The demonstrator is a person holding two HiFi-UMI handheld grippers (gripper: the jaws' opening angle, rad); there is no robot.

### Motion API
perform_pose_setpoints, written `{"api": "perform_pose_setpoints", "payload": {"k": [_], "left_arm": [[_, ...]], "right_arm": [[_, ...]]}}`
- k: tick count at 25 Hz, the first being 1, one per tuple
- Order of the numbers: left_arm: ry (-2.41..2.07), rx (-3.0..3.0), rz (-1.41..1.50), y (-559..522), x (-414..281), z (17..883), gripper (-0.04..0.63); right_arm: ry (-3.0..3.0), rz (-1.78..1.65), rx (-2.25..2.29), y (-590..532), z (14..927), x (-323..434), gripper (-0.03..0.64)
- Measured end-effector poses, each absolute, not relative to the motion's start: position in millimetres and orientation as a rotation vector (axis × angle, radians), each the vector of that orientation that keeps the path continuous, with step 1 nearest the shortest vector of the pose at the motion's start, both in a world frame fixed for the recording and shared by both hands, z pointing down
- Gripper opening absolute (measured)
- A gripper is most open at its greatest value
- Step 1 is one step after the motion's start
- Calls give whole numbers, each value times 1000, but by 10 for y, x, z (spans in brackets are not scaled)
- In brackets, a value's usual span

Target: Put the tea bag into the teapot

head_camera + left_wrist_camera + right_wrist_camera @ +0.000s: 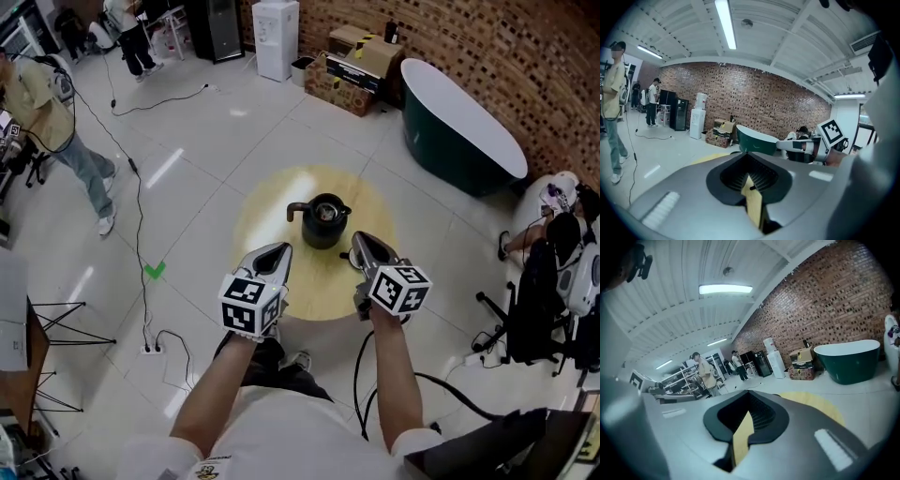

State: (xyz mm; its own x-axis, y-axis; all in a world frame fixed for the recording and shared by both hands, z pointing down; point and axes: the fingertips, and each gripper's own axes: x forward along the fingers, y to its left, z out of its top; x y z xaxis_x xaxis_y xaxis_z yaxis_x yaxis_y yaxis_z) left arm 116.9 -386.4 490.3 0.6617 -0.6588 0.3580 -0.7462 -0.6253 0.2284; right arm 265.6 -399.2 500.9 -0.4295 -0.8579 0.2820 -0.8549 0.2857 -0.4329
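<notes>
A black teapot stands at the middle of a round yellow table, spout to the left; its top looks open. I see no tea bag in any view. My left gripper hovers over the table's near edge, left of the pot, jaws together. My right gripper hangs just right of the pot, also shut. In the left gripper view the left gripper shows only a thin yellow slit between its jaws; in the right gripper view the right gripper looks the same. Both cameras point up and out at the room.
A dark green bathtub stands at the back right beside cardboard boxes. A chair with bags is on the right. A person stands at the far left, and cables run across the floor.
</notes>
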Motion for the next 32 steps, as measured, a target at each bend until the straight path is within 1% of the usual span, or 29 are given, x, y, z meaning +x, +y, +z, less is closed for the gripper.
{"api": "perform_pose_setpoints", "payload": {"k": [10, 16, 26, 32], "left_arm": [[-1079, 2573, 320, -3272, 1085, 4677, 12], [-1067, 2565, 322, -3051, 942, 4767, 12], [-1013, 2550, 294, -2532, 366, 4926, 12], [-940, 2585, 238, -2129, -53, 4890, 12]], "right_arm": [[2401, -793, -1576, -3308, 4630, 2647, 2], [2388, -780, -1585, -2947, 4586, 2512, 2], [2349, -869, -1624, -2118, 4764, 1790, 2], [2285, -857, -1665, -1633, 4737, 1290, 2]]}}
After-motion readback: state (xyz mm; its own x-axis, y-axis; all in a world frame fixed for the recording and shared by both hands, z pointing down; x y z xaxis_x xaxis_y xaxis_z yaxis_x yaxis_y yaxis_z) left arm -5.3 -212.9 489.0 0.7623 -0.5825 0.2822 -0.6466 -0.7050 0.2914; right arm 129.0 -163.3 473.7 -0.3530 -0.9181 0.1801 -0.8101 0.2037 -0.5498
